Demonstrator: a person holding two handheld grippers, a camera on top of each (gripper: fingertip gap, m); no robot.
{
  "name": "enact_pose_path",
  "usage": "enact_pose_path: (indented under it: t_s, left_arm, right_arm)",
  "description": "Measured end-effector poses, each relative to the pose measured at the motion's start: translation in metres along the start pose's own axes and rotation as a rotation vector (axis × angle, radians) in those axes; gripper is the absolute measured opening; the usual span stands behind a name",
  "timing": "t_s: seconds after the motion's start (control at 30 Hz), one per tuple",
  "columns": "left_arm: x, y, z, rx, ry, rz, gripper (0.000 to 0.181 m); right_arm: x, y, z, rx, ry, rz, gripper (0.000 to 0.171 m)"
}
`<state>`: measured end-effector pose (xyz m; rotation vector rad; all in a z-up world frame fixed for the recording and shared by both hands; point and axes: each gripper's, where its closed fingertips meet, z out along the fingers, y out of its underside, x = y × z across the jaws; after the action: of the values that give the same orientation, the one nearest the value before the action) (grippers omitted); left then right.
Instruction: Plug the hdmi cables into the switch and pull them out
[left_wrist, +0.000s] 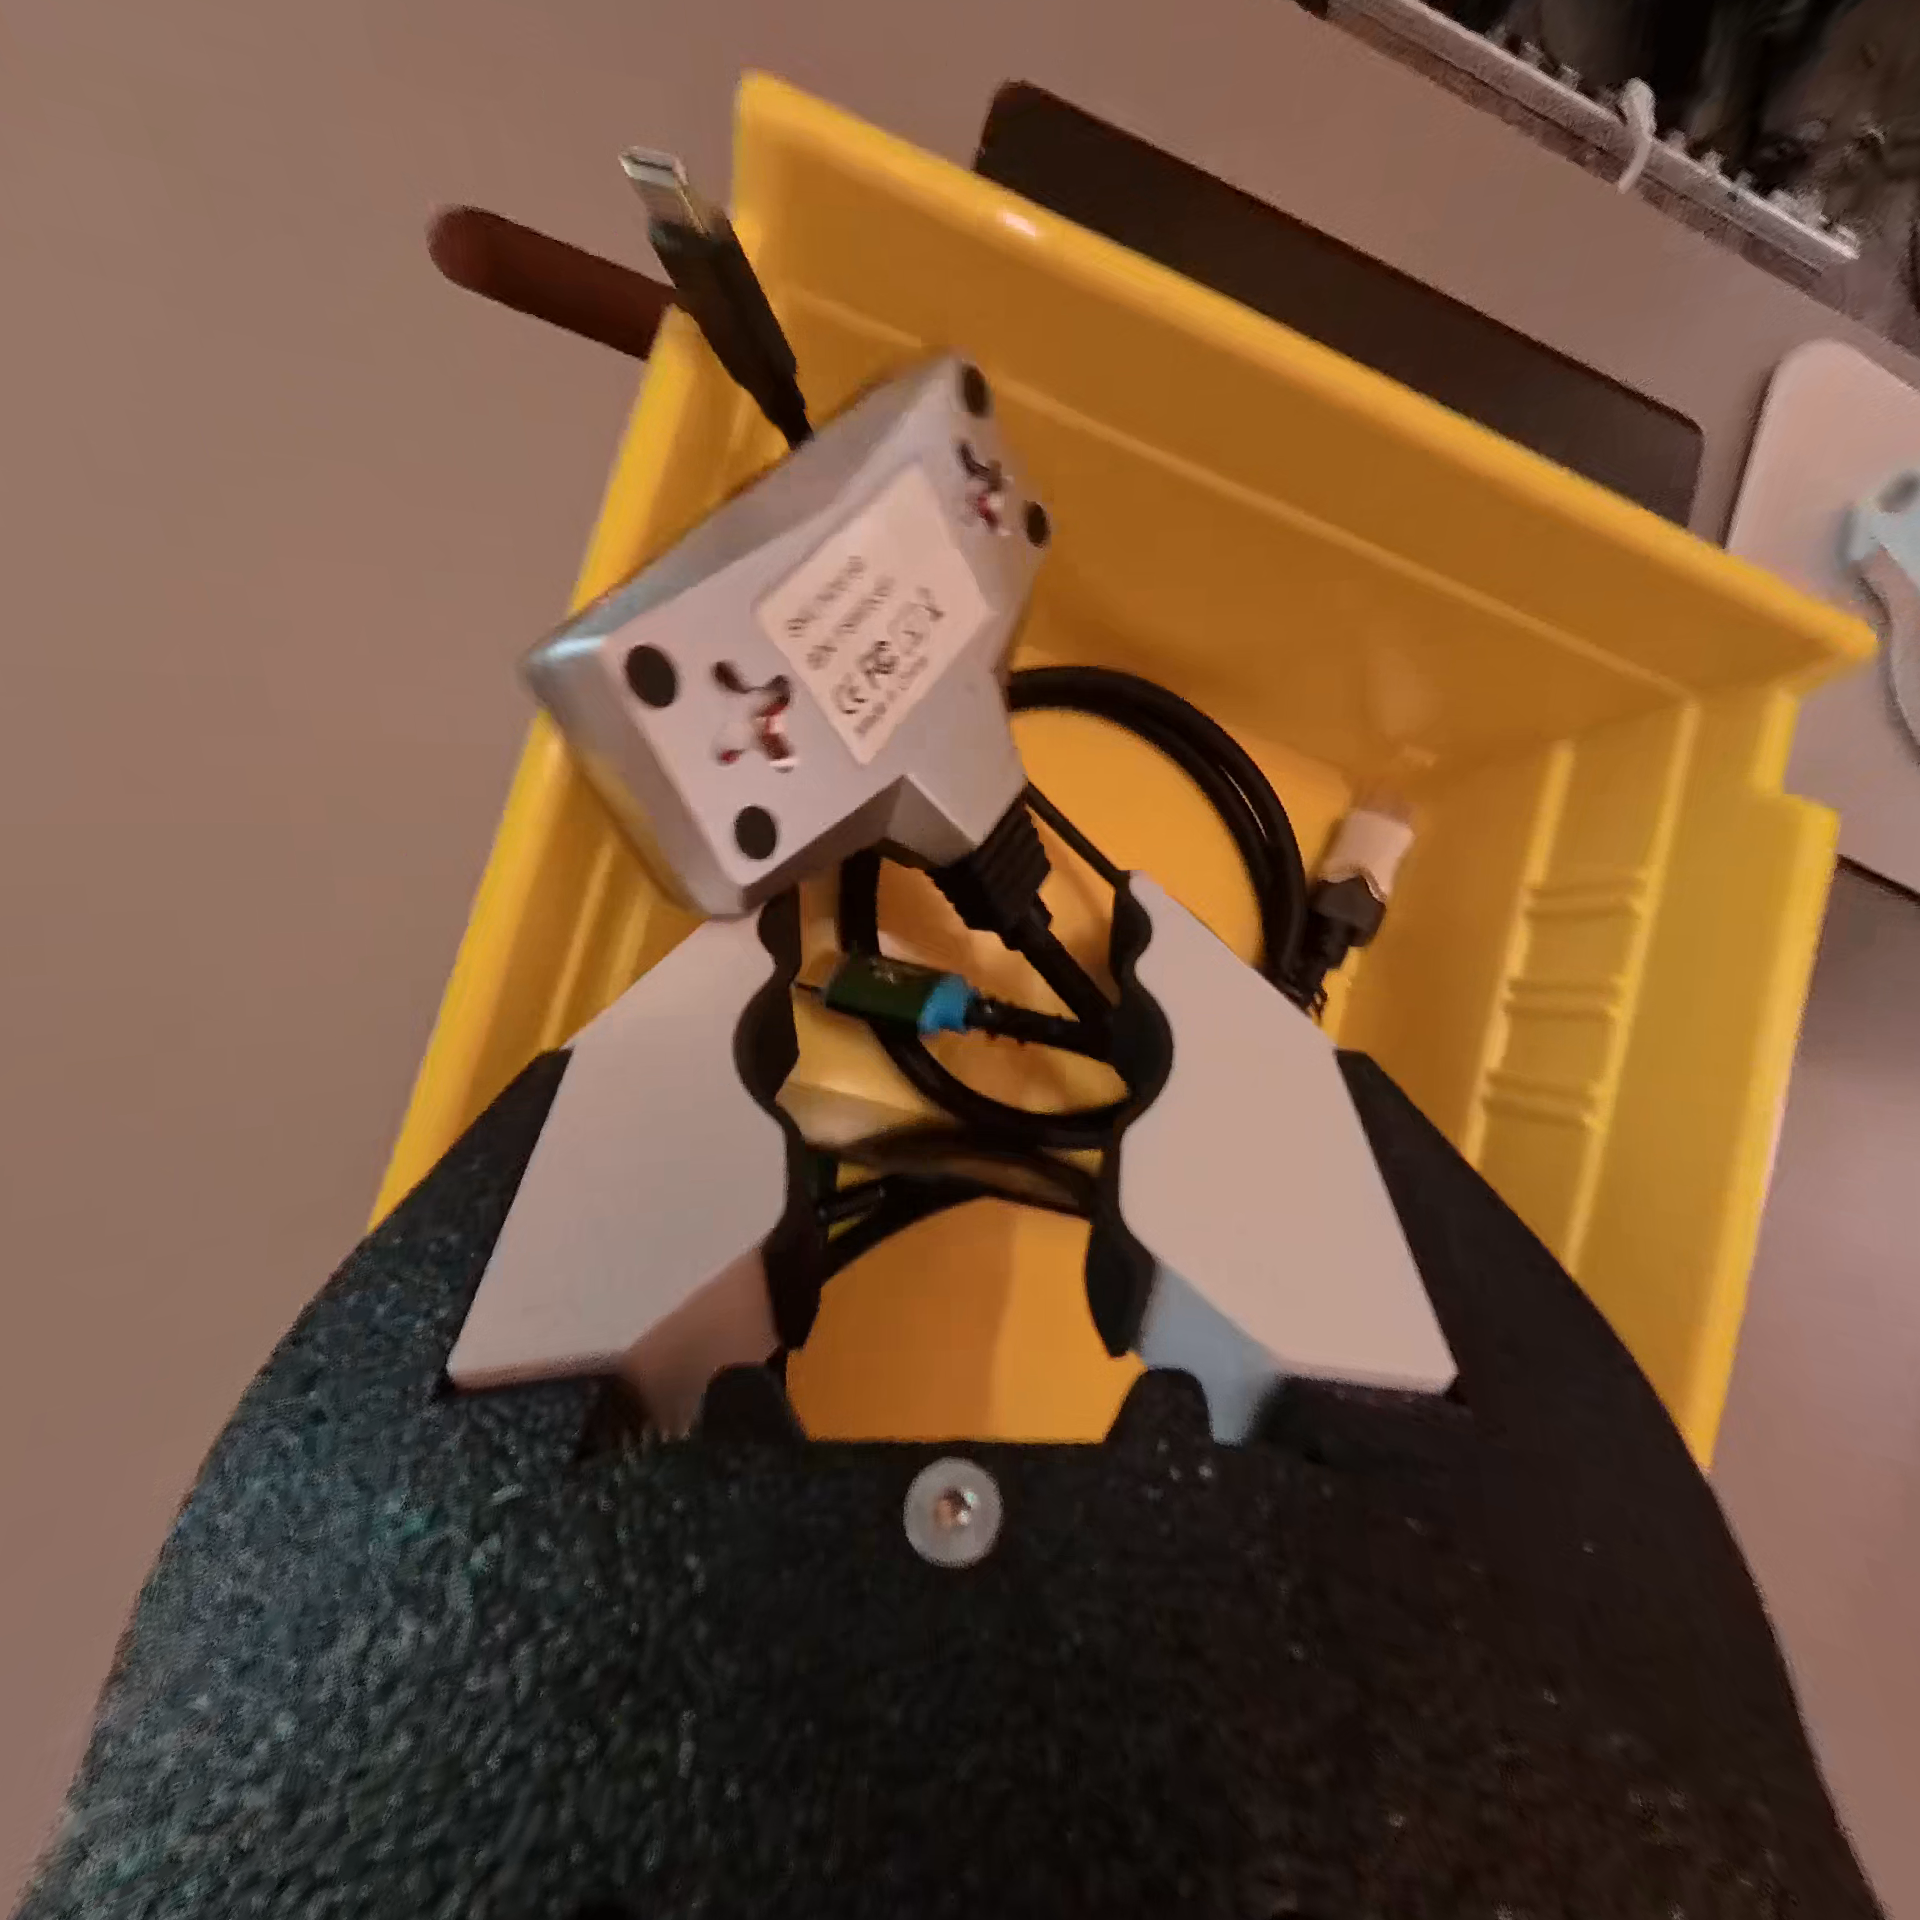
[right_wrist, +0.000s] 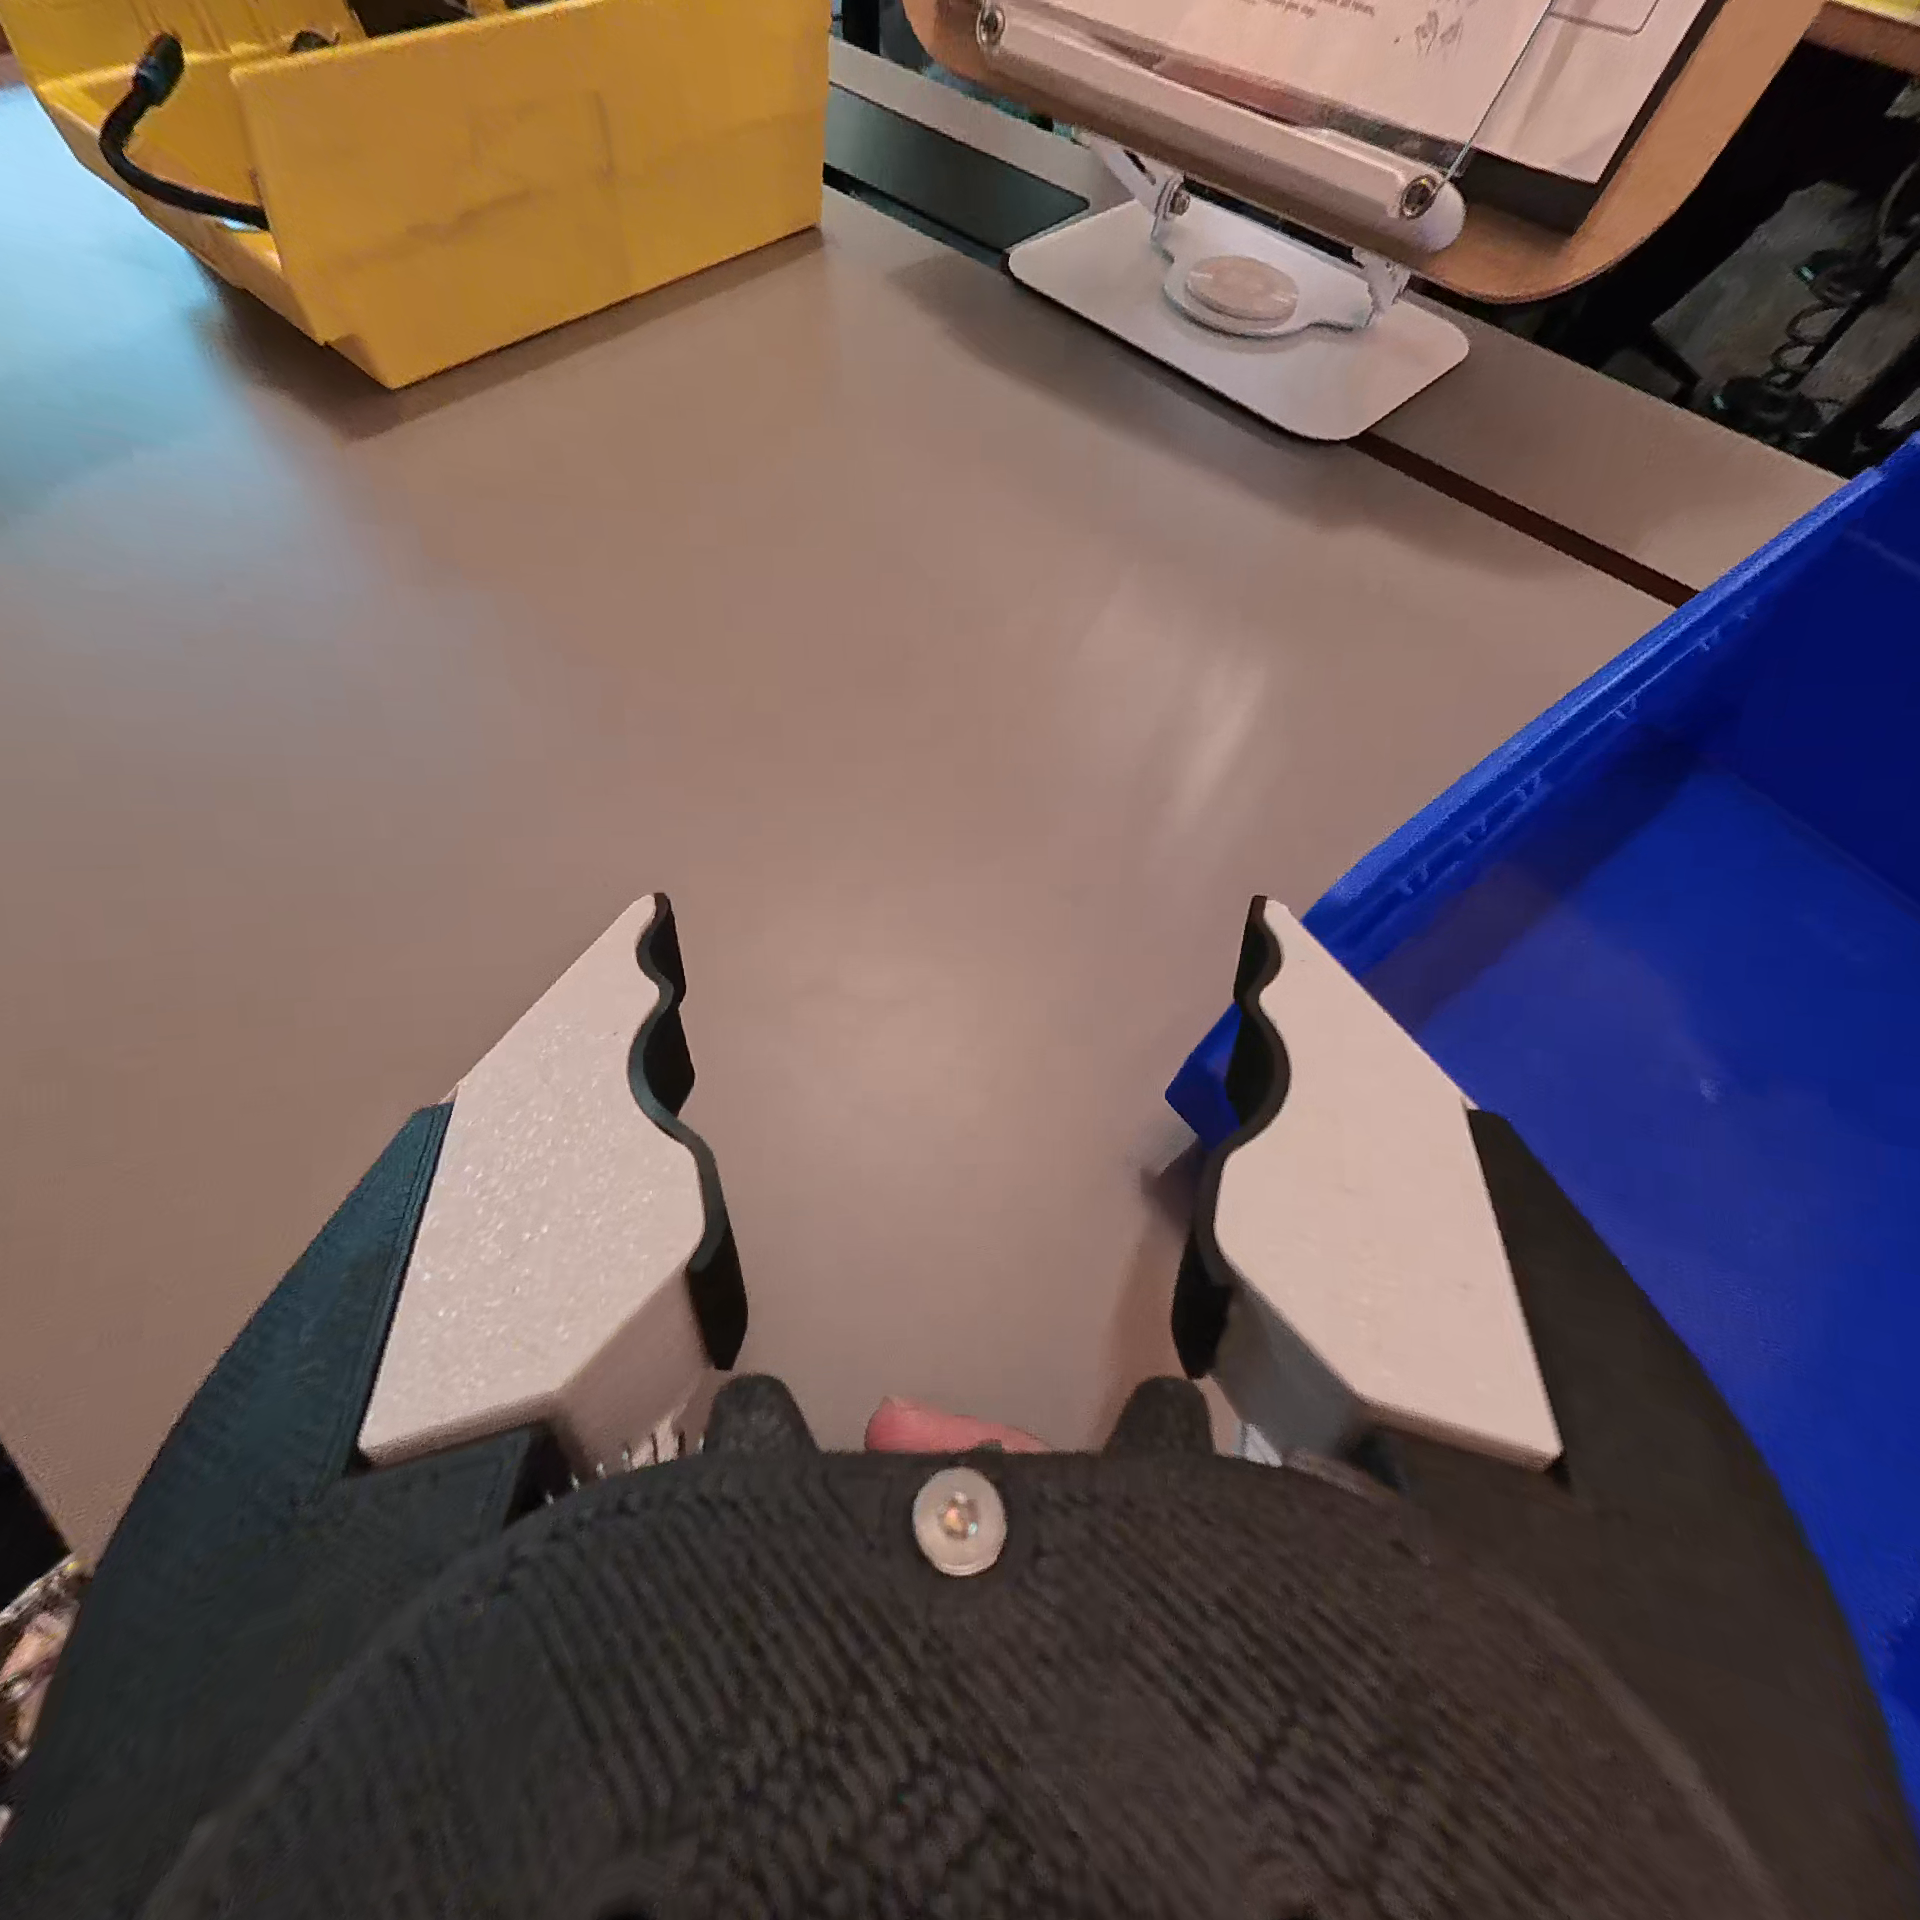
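In the left wrist view a silver HDMI switch (left_wrist: 779, 634) lies underside up, tilted against the left wall of a yellow bin (left_wrist: 1351, 582). A thick black cable (left_wrist: 1008, 883) runs from its near end into the bin. A black HDMI plug (left_wrist: 717, 270) sticks up past the switch's far corner. A green and blue plug (left_wrist: 894, 997) and a white plug (left_wrist: 1371, 842) lie among coiled black cables. My left gripper (left_wrist: 951, 914) is open just above the bin, its tips near the switch's near edge, holding nothing. My right gripper (right_wrist: 961, 904) is open and empty over the brown table.
A blue bin (right_wrist: 1662, 987) stands close beside my right gripper's right finger. The yellow bin (right_wrist: 520, 156) is at the far left of the right wrist view. A white stand (right_wrist: 1247, 301) holding a board with papers is at the table's back edge.
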<state>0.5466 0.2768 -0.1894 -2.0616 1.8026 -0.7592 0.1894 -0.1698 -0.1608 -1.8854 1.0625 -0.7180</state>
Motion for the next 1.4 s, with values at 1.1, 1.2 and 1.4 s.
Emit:
enact_pose_path:
  t_s: [1.1, 1.2, 1.4]
  left_arm:
    - [-0.008, 0.009, 0.025, -0.333, -0.38, 0.264, 0.042]
    - [-0.01, 0.008, 0.023, -0.322, -0.385, 0.282, 0.03]
    - [0.036, -0.024, -0.002, -0.104, 0.088, -0.037, 0.023]
  right_arm:
    - [0.001, 0.017, 0.012, -0.047, -0.017, -0.014, 0.101]
    - [0.002, 0.019, 0.013, -0.051, -0.016, -0.016, 0.099]
    - [0.006, 0.015, 0.009, -0.024, -0.029, 0.019, 0.092]
